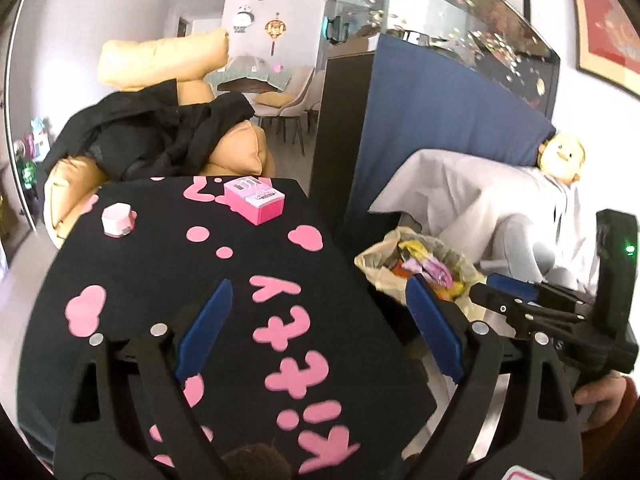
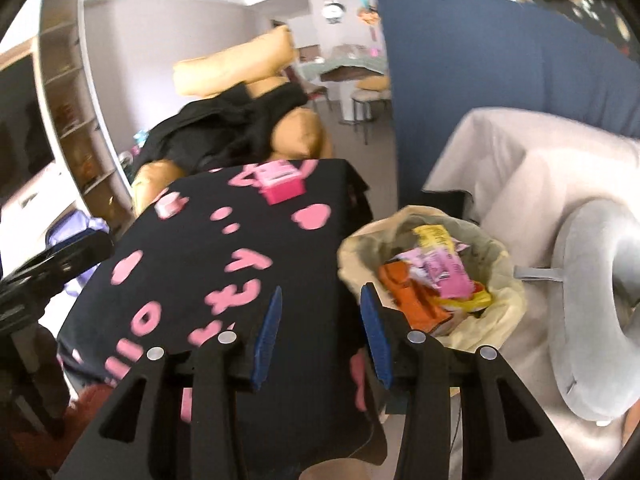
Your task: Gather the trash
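My left tool [image 1: 320, 320] hangs over the table [image 1: 132, 280], blue pads spread wide, nothing between them but black cloth with pink shapes. My right tool [image 2: 320, 312] sits at the table's right edge, pads about half apart and also empty; from the left camera I see it side-on [image 1: 496, 290] at the bin's near rim, with my hand [image 1: 600, 400] on its grip.

The trash is in the bin [image 2: 508, 300], which stands on the floor just right of the table, between it and a white-draped sofa [image 2: 500, 152]. The bag's mouth gapes upward. Inside, wrappers are heaped: an orange pack [image 2: 408, 292] lies with its long side running from the far rim down toward my right tool, a pink wrapper [image 2: 444, 272] is tilted across it, and a yellow one [image 2: 432, 236] pokes up at the back. From the left view the same bin [image 1: 376, 264] shows the heap reaching about to its rim.

On the table's far end a pink box [image 1: 256, 198] stands with one corner toward me, its long axis slanting away to the left. A small pink tub [image 1: 118, 220] sits upright well to its left. A grey neck pillow [image 2: 592, 280] rests on the sofa beside the bin. Black clothes [image 1: 152, 132] drape a tan armchair [image 1: 240, 152] beyond the table.
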Action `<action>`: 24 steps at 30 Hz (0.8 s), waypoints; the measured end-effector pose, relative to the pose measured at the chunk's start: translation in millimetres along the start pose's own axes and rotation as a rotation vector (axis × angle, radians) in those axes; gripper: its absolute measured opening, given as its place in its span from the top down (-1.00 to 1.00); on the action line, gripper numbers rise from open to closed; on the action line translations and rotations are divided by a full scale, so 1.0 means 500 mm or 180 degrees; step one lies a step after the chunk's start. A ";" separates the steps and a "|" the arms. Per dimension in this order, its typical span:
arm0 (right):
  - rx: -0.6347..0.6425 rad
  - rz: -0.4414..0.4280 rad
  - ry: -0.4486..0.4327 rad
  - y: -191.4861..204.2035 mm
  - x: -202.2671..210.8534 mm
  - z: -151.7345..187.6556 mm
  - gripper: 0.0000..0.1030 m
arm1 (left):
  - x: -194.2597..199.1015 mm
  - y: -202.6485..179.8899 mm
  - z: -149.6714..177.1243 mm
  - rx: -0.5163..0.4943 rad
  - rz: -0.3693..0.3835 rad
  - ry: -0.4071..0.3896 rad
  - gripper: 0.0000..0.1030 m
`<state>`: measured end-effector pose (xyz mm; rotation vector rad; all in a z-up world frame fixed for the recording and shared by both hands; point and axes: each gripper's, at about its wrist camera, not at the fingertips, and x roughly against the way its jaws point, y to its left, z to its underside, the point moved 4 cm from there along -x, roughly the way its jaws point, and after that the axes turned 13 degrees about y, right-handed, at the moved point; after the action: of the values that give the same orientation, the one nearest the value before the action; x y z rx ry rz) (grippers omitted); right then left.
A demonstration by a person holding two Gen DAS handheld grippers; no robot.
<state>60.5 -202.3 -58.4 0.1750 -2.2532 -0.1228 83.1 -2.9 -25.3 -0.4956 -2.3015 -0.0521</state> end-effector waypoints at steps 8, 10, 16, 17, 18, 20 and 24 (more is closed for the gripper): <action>0.0065 -0.0141 -0.0068 0.084 0.067 0.051 0.07 | 0.051 0.012 0.047 0.0058 -0.0243 0.0144 -0.64; 0.0087 -0.0076 -0.0160 0.096 0.084 0.059 0.07 | 0.066 0.018 0.053 0.0098 -0.0339 0.0110 -0.64; 0.0013 -0.0020 -0.0298 0.089 0.108 0.058 0.06 | 0.108 0.019 0.060 0.0083 -0.0738 -0.0054 -0.64; 0.0015 -0.0020 -0.0302 0.089 0.109 0.059 0.06 | 0.111 0.016 0.061 0.0058 -0.0762 -0.0055 -0.63; 0.0022 -0.0012 -0.0303 0.090 0.110 0.061 0.06 | 0.112 0.011 0.063 0.0014 -0.0805 -0.0047 -0.63; 0.0027 -0.0005 -0.0315 0.090 0.112 0.062 0.06 | 0.113 0.007 0.064 -0.0016 -0.0823 -0.0035 -0.64; 0.0022 -0.0032 -0.0348 0.090 0.117 0.063 0.06 | 0.122 0.005 0.065 -0.0021 -0.0843 -0.0062 -0.64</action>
<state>-4.4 -166.7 -27.4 0.1871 -2.3621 -0.1329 23.2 26.2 -5.9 -0.1924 -2.3732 -0.1849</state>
